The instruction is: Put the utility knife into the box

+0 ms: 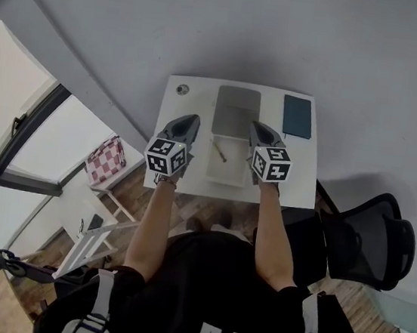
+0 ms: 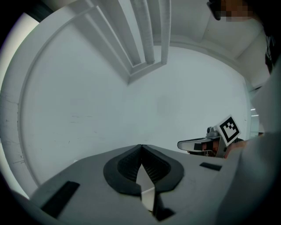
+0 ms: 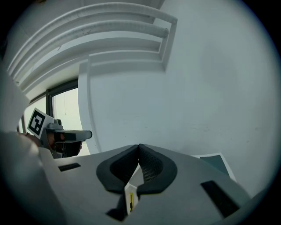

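On the white table a white open box sits in the middle, with a grey-white lid lying just behind it. The utility knife, thin and yellowish, lies slanted at the box's far left corner; I cannot tell whether it is inside or on the rim. My left gripper hovers left of the box, shut and holding nothing. Right of the box hangs my right gripper, also shut and holding nothing. Both gripper views face a pale wall, with the jaws touching at the left gripper and the right gripper.
A dark teal notebook lies at the table's far right corner, and its corner shows as the notebook in the right gripper view. A small round object is at the far left corner. A black office chair stands right of the table.
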A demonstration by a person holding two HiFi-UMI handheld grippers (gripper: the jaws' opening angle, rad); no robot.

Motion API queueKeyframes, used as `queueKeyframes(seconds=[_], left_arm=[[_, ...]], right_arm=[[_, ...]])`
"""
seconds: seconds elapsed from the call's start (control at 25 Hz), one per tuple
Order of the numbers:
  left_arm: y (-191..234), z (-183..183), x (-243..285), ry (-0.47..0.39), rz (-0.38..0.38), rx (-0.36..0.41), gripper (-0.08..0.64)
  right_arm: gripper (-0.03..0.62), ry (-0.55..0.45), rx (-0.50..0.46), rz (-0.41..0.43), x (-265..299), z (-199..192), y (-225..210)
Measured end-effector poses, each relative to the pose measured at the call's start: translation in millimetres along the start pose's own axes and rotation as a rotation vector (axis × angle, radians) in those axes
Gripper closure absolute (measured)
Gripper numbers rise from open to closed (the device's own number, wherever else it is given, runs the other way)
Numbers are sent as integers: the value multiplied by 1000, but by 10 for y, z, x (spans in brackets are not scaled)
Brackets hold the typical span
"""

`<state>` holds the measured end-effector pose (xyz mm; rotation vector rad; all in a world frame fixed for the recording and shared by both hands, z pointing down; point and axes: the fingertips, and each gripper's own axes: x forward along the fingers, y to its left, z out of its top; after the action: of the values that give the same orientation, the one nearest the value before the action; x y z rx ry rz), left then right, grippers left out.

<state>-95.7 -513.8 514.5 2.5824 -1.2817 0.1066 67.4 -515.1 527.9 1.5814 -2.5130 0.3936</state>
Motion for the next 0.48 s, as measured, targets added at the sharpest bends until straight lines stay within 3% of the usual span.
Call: queueKeyframes(seconds=[0.48], left_arm=[[-72,-26,15,8,-16,7,535]], right_arm=[[577,16,-28,34,17,-21,85]])
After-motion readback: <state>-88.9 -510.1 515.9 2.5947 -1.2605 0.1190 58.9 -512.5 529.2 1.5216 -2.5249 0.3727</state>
